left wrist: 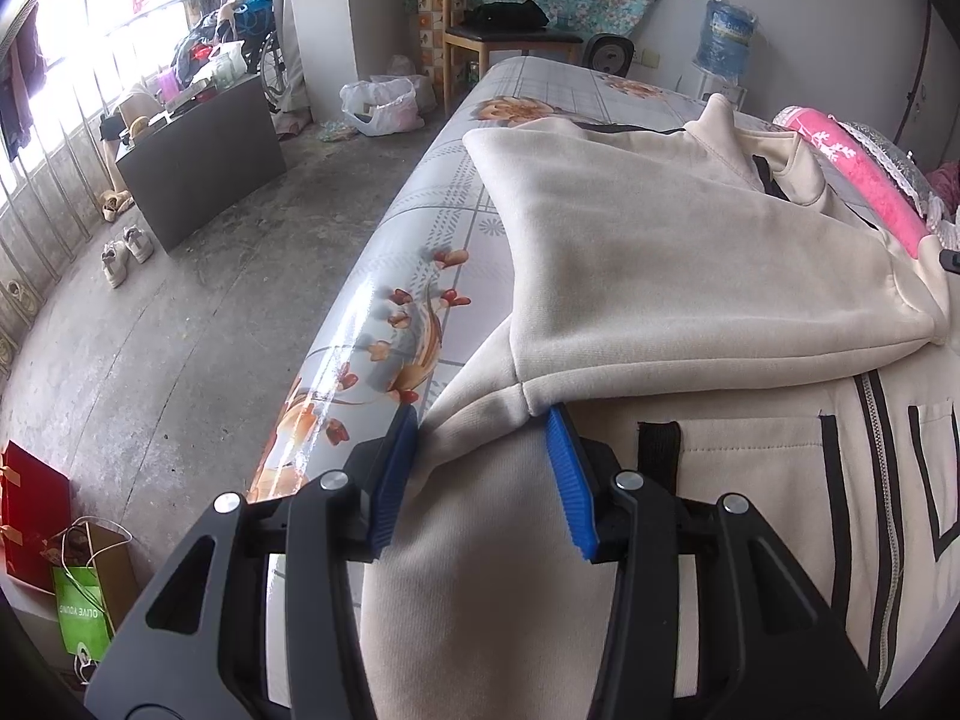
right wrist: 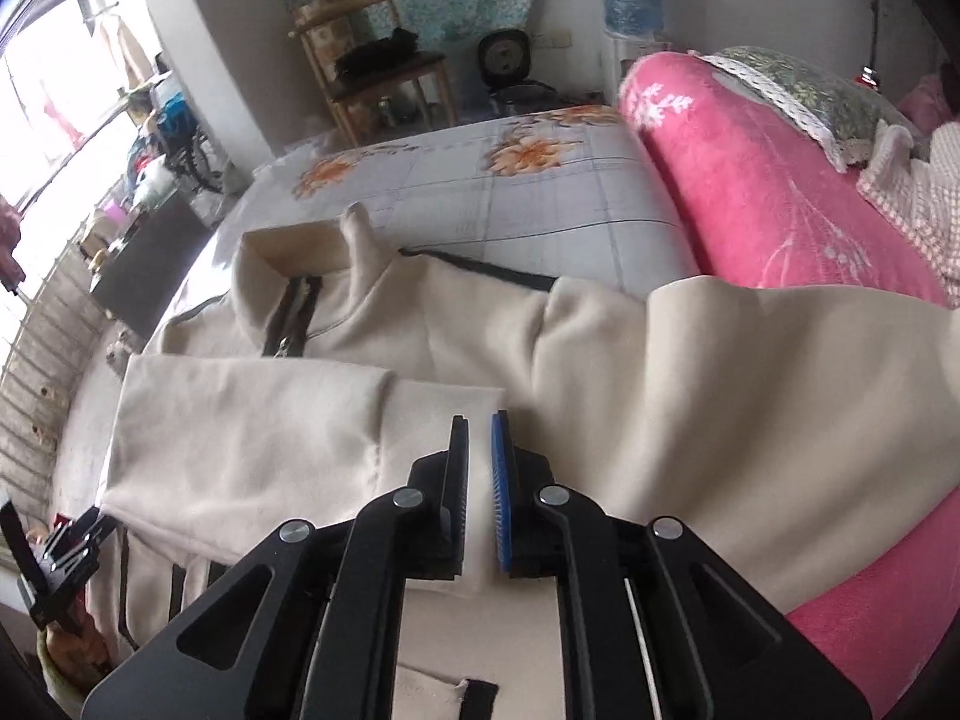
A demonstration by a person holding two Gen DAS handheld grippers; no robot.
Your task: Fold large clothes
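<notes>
A cream zip-up jacket point(left wrist: 690, 252) with black trim lies spread on a bed point(left wrist: 432, 222) with a floral sheet. One sleeve is folded across the chest point(right wrist: 252, 432). My left gripper point(left wrist: 483, 468) is open, its blue pads either side of the jacket's left edge near the sleeve cuff. My right gripper point(right wrist: 480, 480) is shut on a fold of the cream jacket fabric point(right wrist: 690, 372), the other sleeve, held above the body. The collar and zip point(right wrist: 300, 300) point away toward the far end of the bed.
A rolled pink blanket point(right wrist: 750, 180) and pillow lie along the bed's right side. A wooden chair point(left wrist: 498, 18), a fan and a water bottle point(left wrist: 729, 36) stand beyond the bed. A dark cabinet point(left wrist: 198, 168), shoes and bags sit on the concrete floor at left.
</notes>
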